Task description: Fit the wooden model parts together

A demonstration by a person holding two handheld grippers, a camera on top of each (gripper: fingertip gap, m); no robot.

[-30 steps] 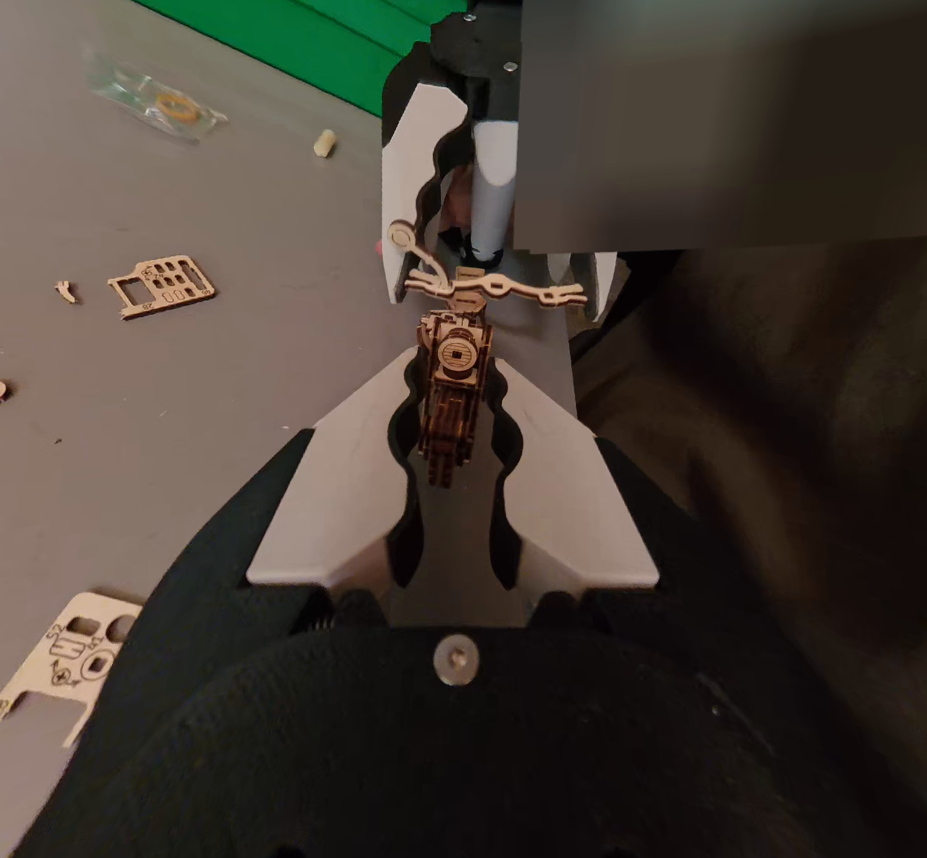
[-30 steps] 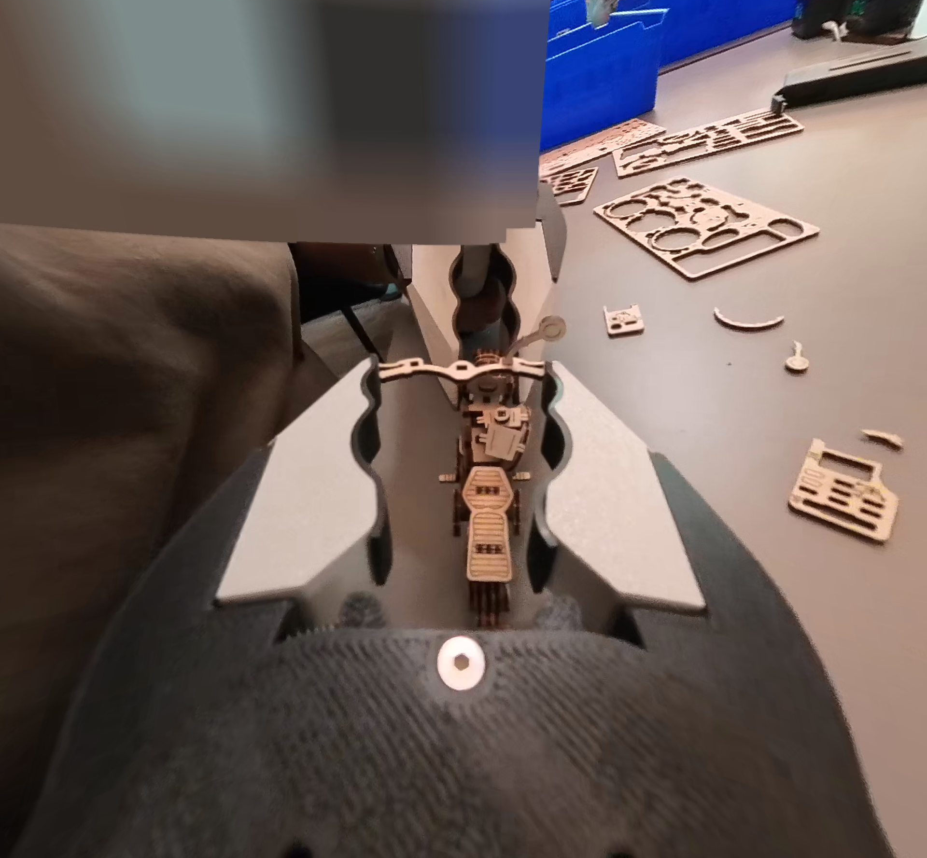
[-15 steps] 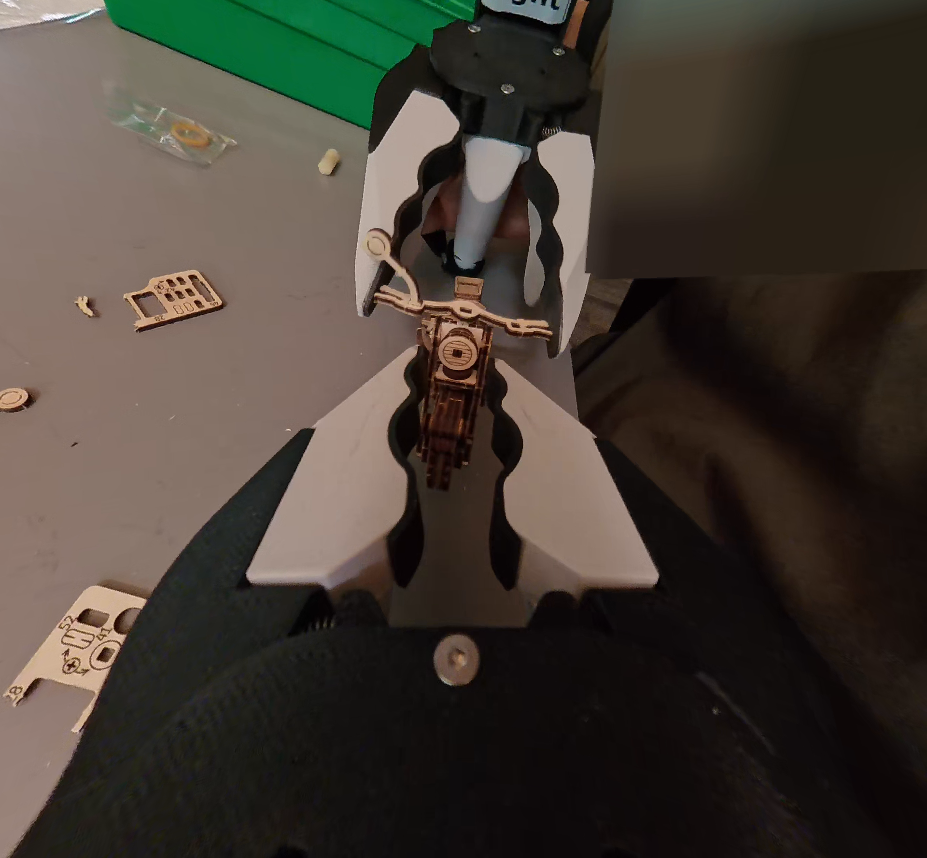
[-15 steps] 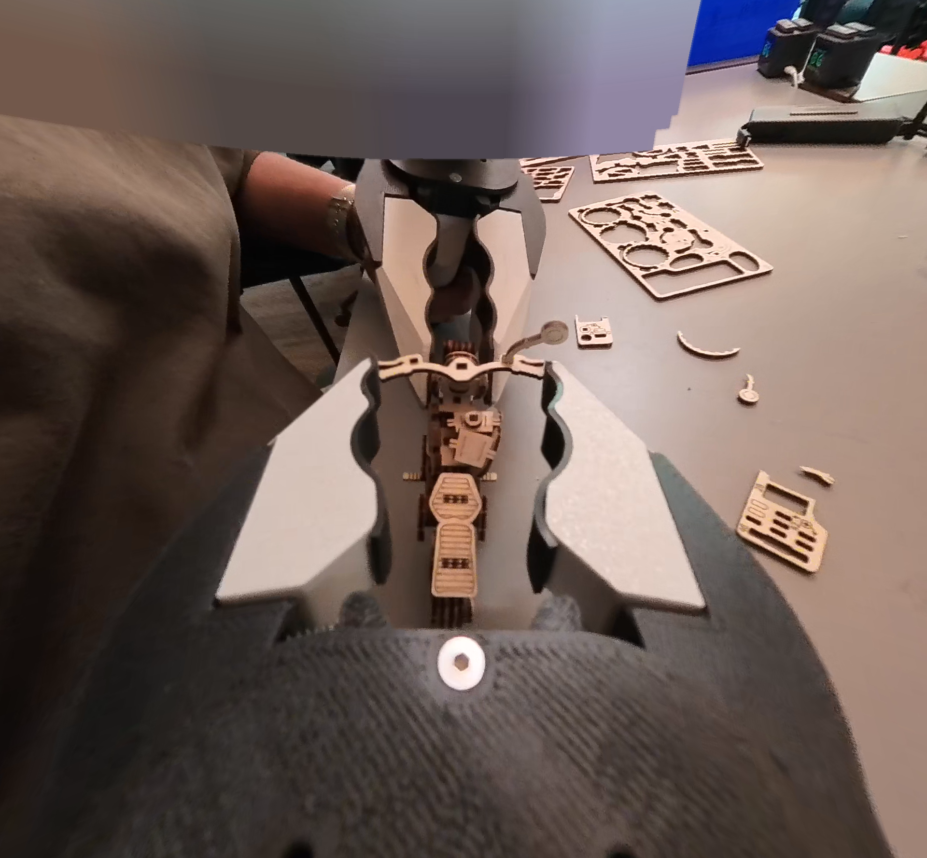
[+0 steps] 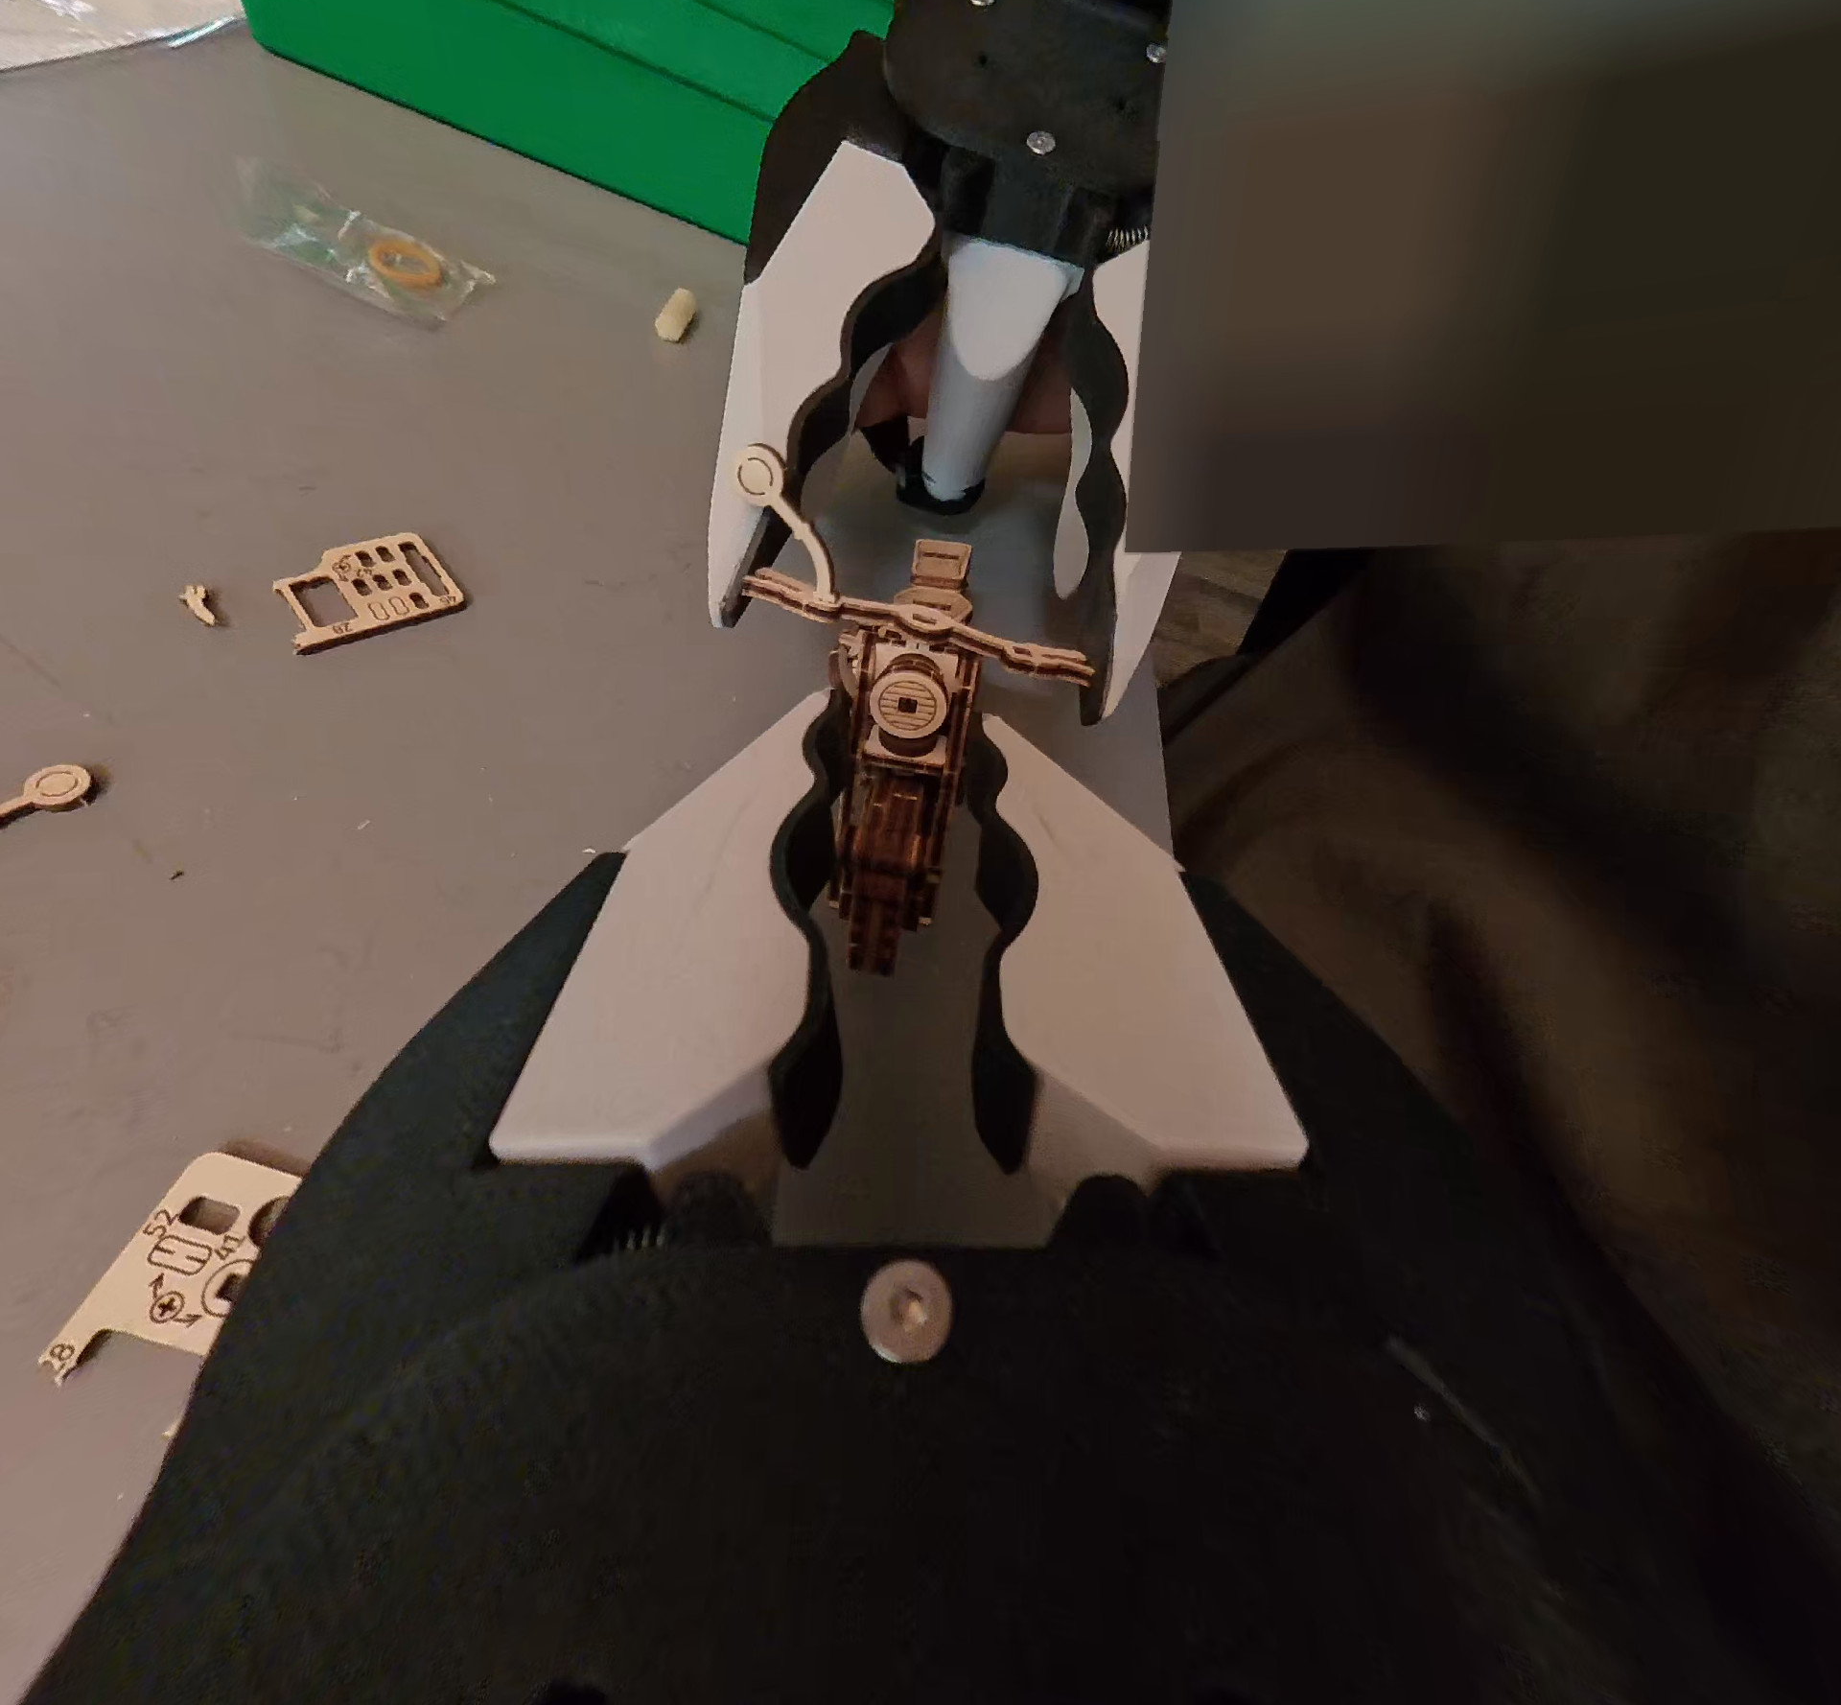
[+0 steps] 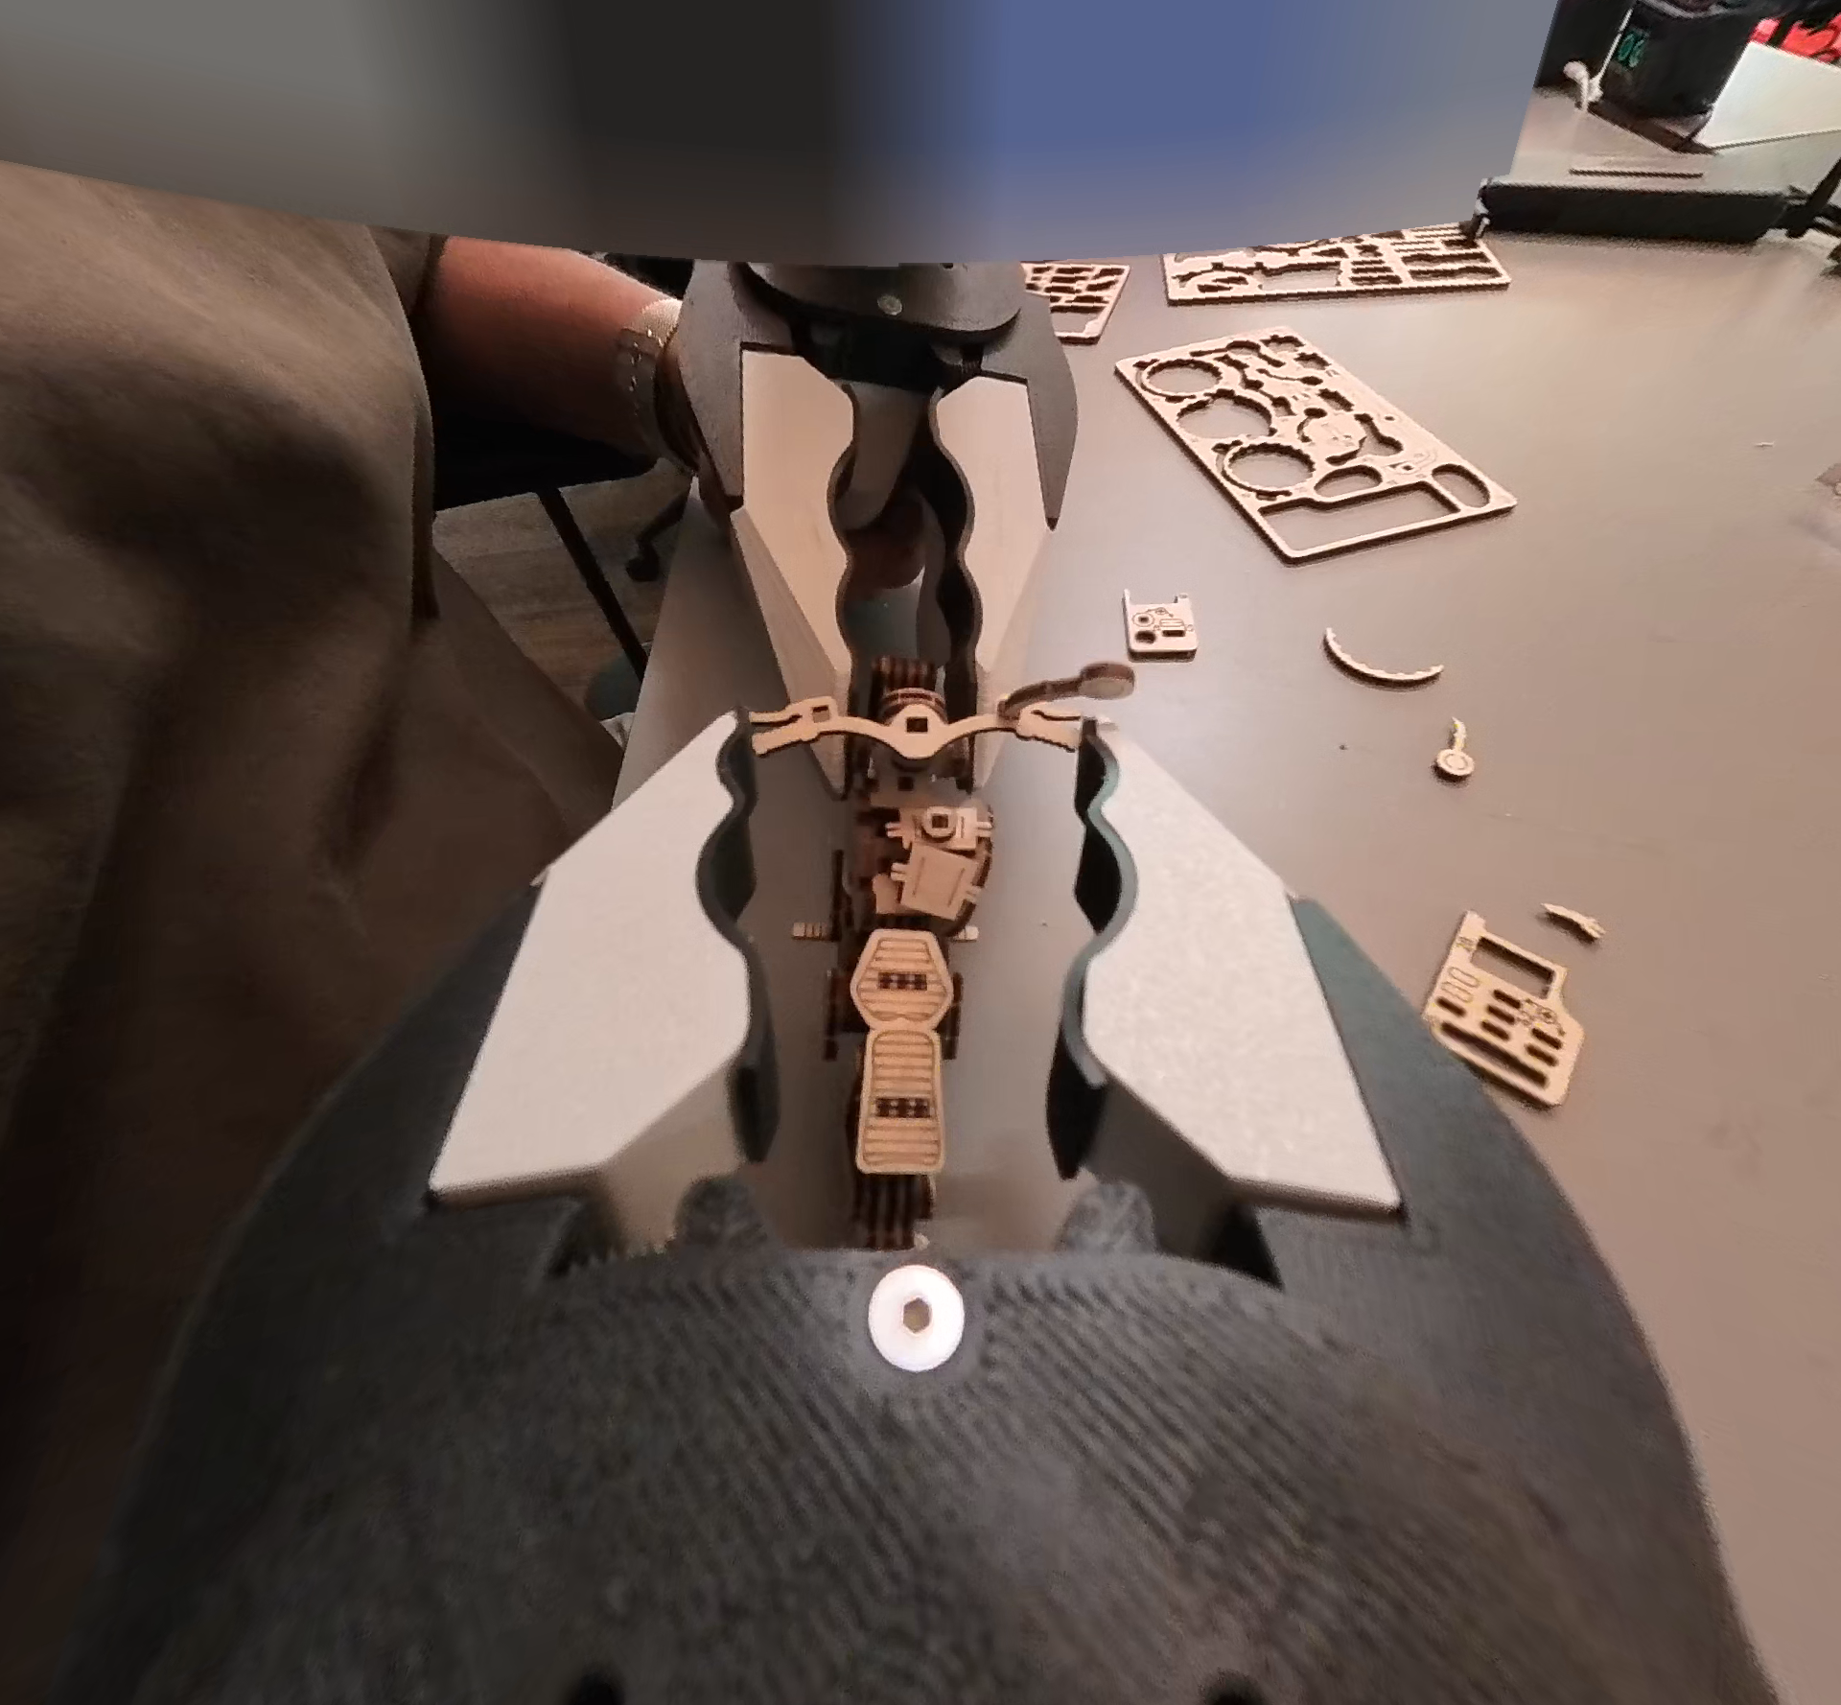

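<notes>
Squarely between both tongs: motorcycle model.

My left hand-held gripper is clamped, its wavy fingers narrowed together at the tips. Facing it nose to nose, my right hand-held gripper has its fingers spread wide apart.

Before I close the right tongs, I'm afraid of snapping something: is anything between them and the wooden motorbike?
Nothing separate. The right tongs already straddle the motorbike, but its handlebar spans their tips.
</notes>
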